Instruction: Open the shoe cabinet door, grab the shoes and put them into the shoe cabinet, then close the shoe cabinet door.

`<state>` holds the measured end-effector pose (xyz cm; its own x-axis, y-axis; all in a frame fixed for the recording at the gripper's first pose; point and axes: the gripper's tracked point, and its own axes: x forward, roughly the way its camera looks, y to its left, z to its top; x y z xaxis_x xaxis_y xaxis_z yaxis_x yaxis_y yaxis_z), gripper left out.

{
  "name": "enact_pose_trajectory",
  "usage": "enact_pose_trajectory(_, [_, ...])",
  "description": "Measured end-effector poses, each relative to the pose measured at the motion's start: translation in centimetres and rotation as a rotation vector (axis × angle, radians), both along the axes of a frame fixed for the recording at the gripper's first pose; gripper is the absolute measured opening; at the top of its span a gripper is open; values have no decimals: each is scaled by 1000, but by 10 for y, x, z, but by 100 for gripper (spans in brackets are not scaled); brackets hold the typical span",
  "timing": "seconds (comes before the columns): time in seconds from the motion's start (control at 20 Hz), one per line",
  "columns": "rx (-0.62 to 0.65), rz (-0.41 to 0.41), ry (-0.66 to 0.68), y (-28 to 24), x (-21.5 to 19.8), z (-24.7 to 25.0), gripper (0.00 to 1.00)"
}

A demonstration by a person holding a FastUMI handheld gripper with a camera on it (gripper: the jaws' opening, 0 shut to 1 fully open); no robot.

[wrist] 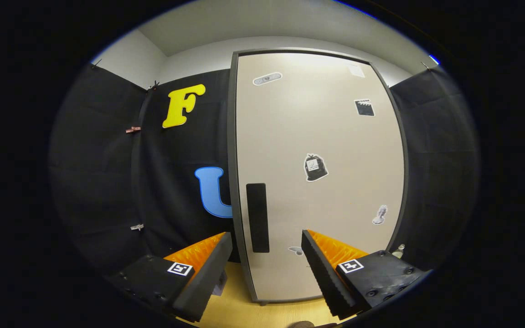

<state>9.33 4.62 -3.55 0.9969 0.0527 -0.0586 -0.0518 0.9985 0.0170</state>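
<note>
The shoe cabinet door is closed, its dark handle just beyond the open, empty tool, so I judge every step remains.

No legible text; stickers on cabinet door wordless.

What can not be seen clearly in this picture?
- Inside of the shoe cabinet: hidden behind its shut door, gripper view.
- Stickers on the door: too small to tell.
- Cabinet foot: partly covered by the open tool.
- Dark thing on the floor: cut off by the edge.
</note>
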Motion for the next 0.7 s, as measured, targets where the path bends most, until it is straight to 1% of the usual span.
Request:
enact_pose_trajectory(0.3, [-2, -34, 12, 2, 51, -12, 99])
enact_pose_trajectory(0.5, [5, -43, 19, 5, 72, -19, 100])
enact_pose_trajectory(0.55, [7, -45, 18, 7, 75, -19, 98])
enact_pose_trajectory(0.6, [9, -49, 19, 7, 79, -20, 89])
enact_pose_trajectory(0.7, [17, -60, 25, 5, 83, -22, 86])
